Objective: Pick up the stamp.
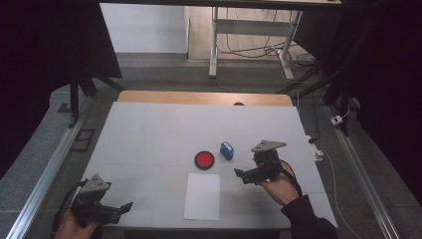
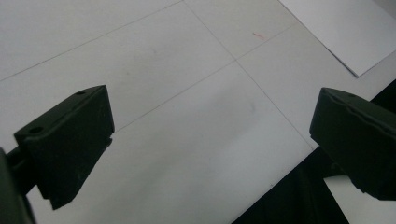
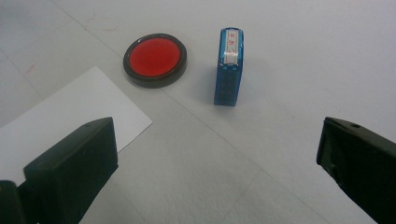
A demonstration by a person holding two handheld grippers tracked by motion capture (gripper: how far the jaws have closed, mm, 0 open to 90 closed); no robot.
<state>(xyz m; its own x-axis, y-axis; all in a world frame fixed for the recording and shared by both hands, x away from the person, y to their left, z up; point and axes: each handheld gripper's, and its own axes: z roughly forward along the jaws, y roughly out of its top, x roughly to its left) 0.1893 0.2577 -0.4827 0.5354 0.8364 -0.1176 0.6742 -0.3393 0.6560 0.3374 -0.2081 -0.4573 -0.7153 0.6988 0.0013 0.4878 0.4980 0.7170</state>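
White and marked with thin seams, the tabletop [image 1: 149, 129] stands in a dim room, with dark curtains at both sides and the legs of another desk [image 1: 214, 45] beyond its far wooden edge. At the near left corner, a hand holds the left gripper [image 1: 127, 206] low over bare surface, its fingers [image 2: 70, 140] released and spread wide with nothing between them; the left gripper view looks down past them to the tabletop's near edge and a corner of the paper. Toward the middle, a white sheet of paper [image 1: 202, 195] lies flat near the front edge. Just beyond its far edge sits a round ink pad [image 1: 204, 160], red inside a dark rim, lying apart from the sheet. Just to the right of the pad stands a small blue stamp [image 1: 226, 150], upright on the tabletop and touched by neither gripper. Farther right, a hand in a dark sleeve [image 1: 308, 221] holds the right gripper [image 1: 238, 174] near the stamp, pointed toward the middle of the tabletop. Its fingers [image 3: 74, 163] are likewise released and wide apart, and the right gripper view frames the stamp and pad ahead of them, with the paper's corner at the left.
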